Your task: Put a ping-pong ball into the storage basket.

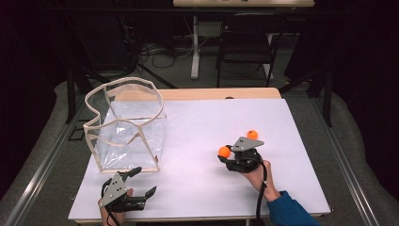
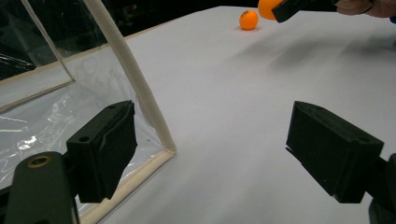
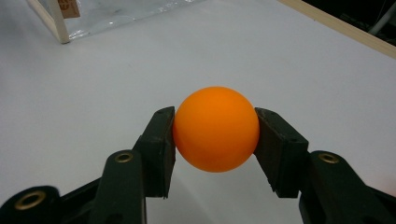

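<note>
The right hand-held gripper (image 1: 226,153) is clamped on an orange ball (image 3: 215,129). In the right gripper view its 2 black jaws press on both sides of this ball, and the ball is off the white worktop (image 1: 202,141). In the high view the held ball (image 1: 224,151) sticks out on the side of the gripper that faces the clear bag (image 1: 127,127). A hand (image 1: 256,176) with a blue sleeve (image 1: 291,212) holds this gripper from below.

A 2nd orange ball (image 1: 252,134) lies on the worktop. It is just beside the right hand-held gripper, on the far side from the clear bag. In the left gripper view this 2nd ball (image 2: 248,19) sits on the worktop, close to the held ball (image 2: 267,7).

The clear bag stands upright and open, with a cream trim along its edges. It is well apart from both balls.

The left hand-held gripper (image 1: 141,181) has its 2 jaws wide apart, with nothing between them. It is just beside the near bottom corner of the clear bag. In the left gripper view 1 jaw is right in front of the bag's clear wall (image 2: 56,116), next to the cream corner trim (image 2: 135,84); I cannot tell if it touches. The other jaw is over bare worktop.
</note>
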